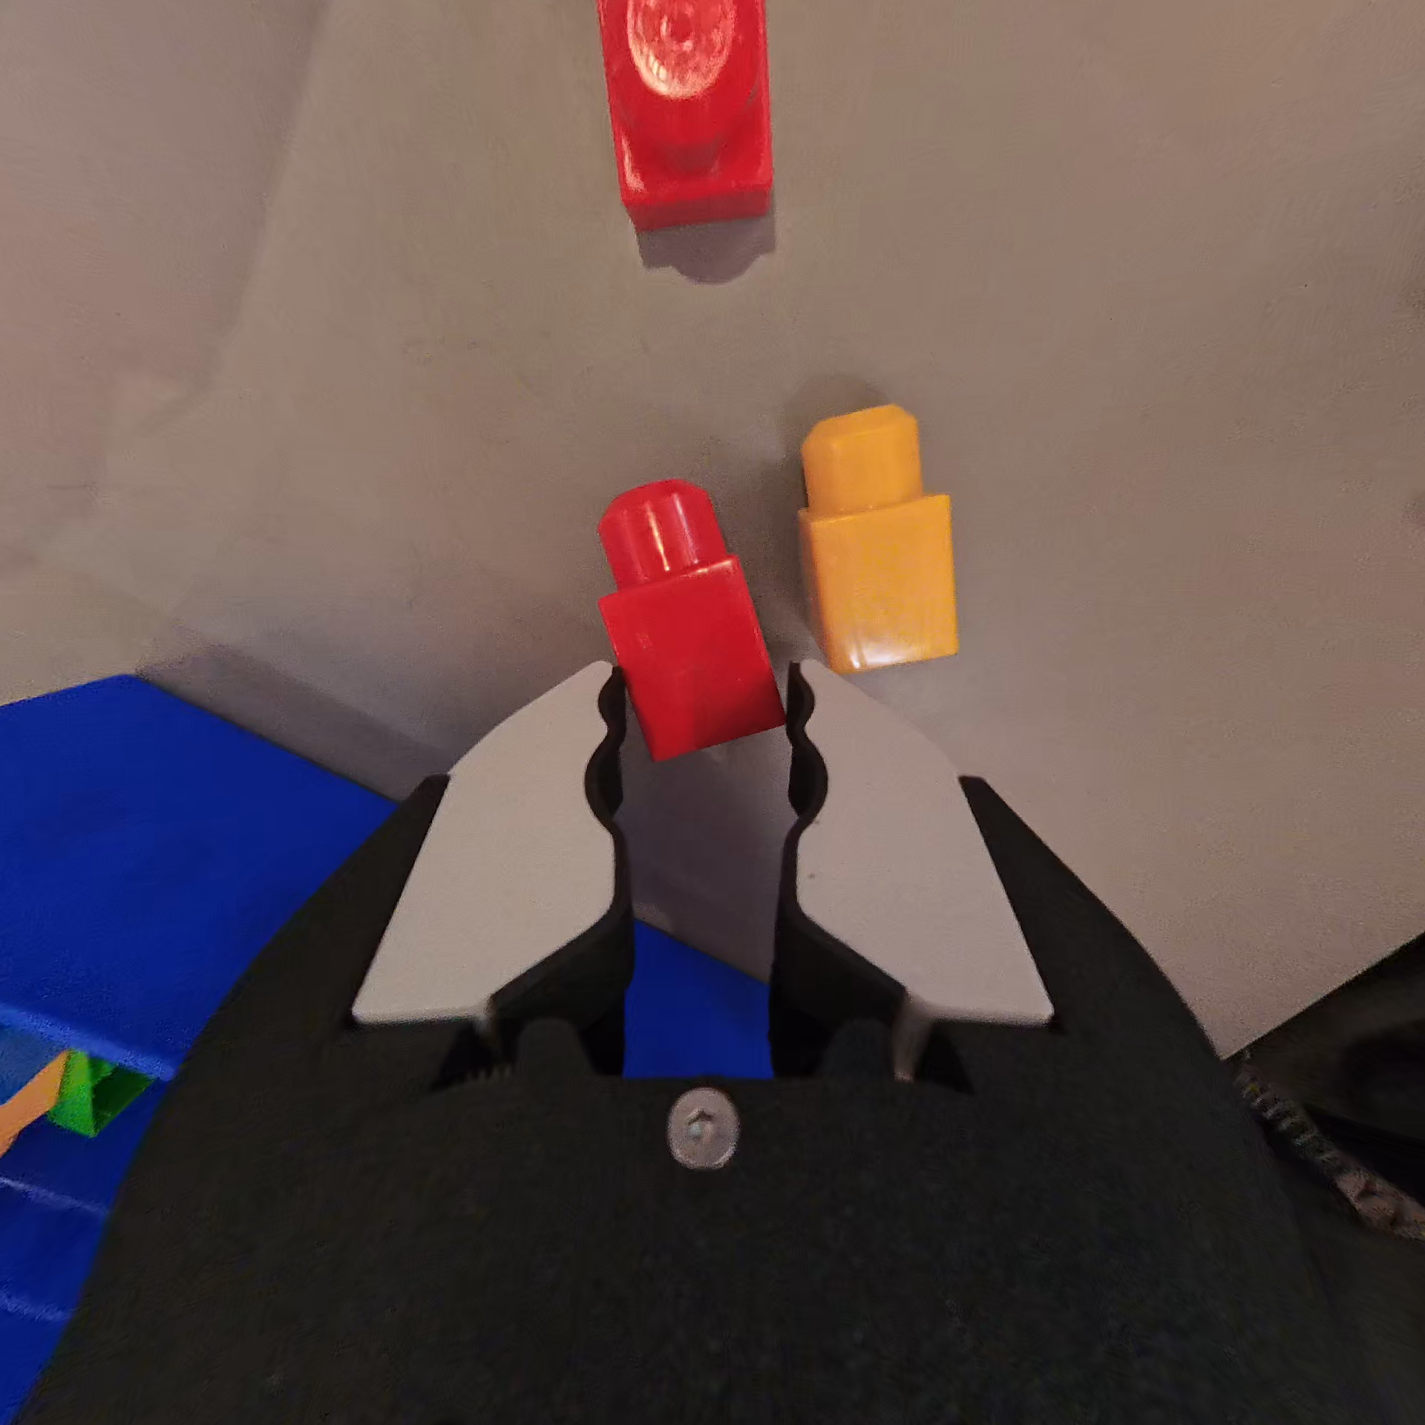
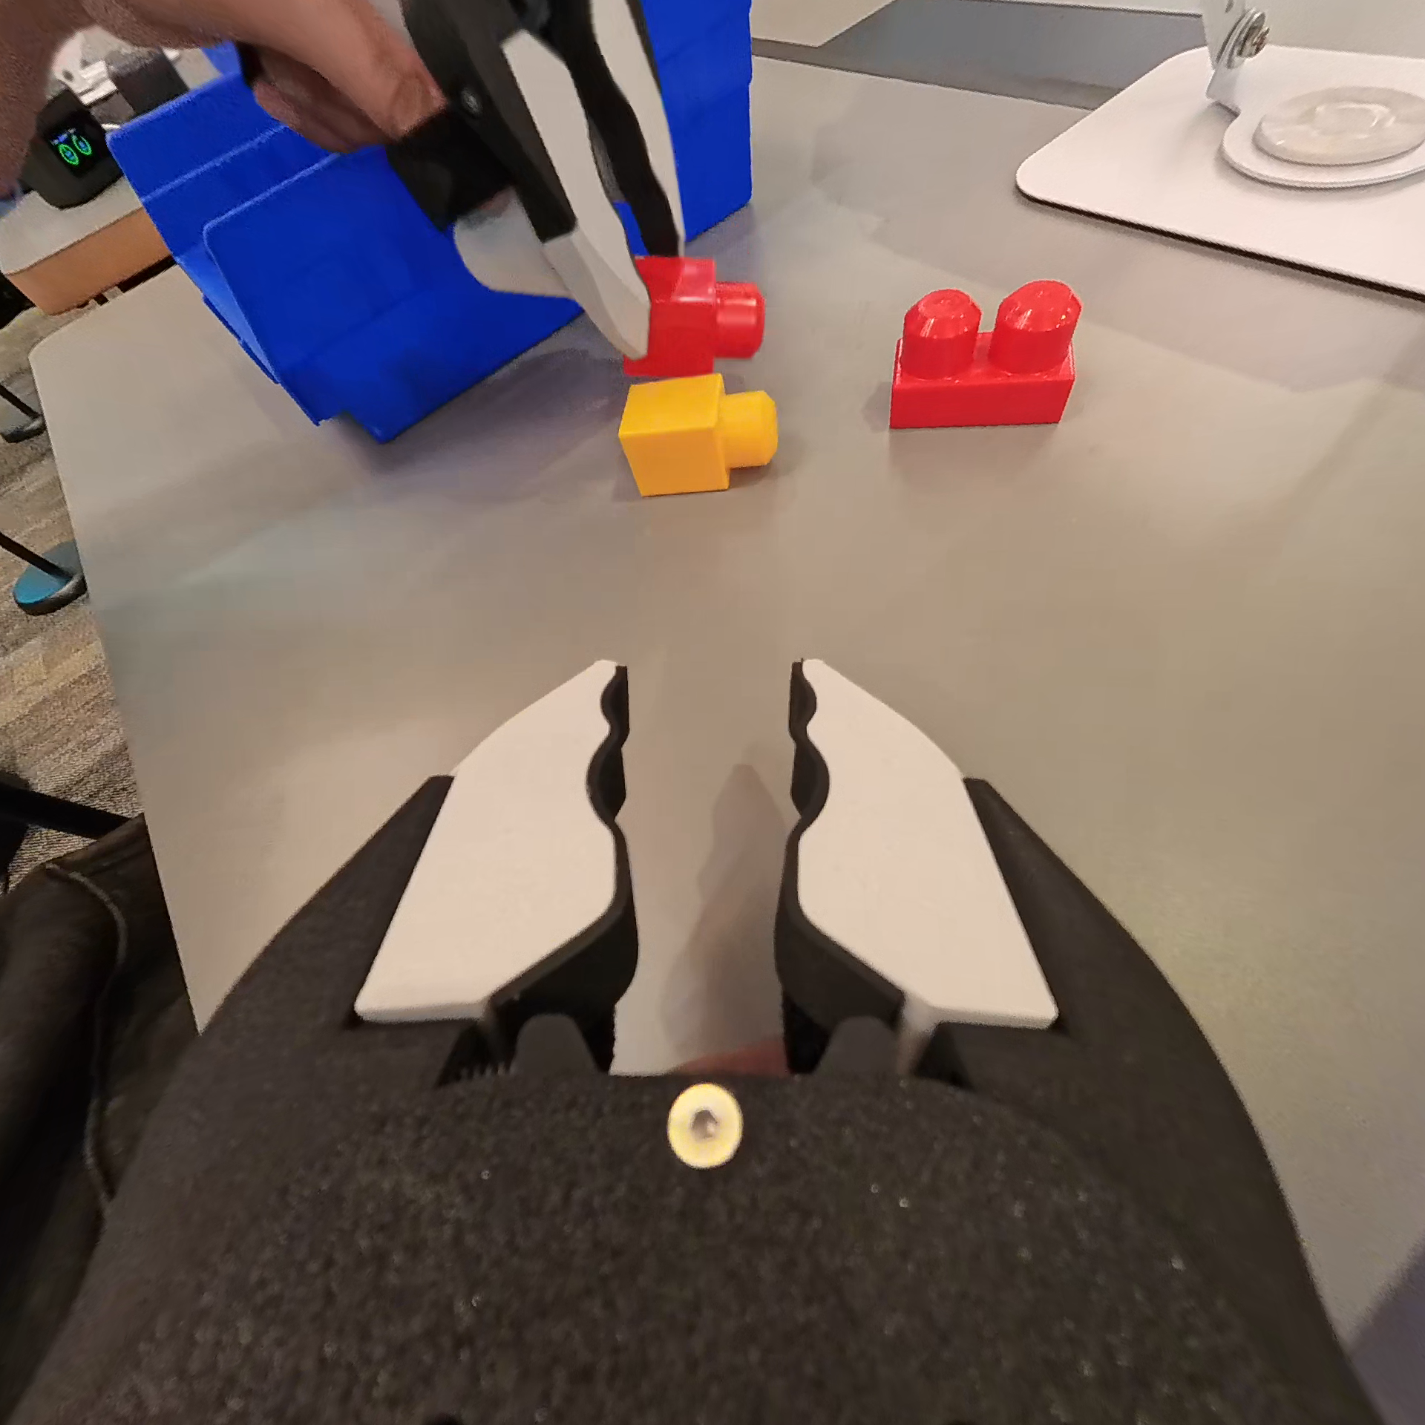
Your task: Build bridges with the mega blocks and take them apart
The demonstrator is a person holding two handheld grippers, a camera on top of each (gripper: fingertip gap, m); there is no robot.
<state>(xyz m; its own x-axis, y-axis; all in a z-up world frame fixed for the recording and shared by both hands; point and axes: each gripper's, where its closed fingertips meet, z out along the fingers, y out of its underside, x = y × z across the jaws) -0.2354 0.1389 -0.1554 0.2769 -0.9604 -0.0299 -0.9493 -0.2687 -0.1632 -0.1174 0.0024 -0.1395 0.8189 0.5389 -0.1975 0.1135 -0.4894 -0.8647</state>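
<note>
**Left jaws around small red block**

Left gripper (image 1: 700, 698) jaws straddle the single-stud red block (image 1: 690, 655) on the counter (image 1: 308, 385); contact unclear, probably not clamped. Light, rigid, slick plastic: grip the flat body sides, not the stud. Right gripper (image 2: 709, 686) jaws apart, empty.

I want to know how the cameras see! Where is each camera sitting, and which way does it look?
Left wrist view: sits on the left gripper, looking down at the small red block between its fingers; only those fingers show.
Right wrist view: sits on the right gripper, low over the grey table, facing the blue bin; a hand shows.
Both share the red block, yellow block and two-stud red block.
</note>
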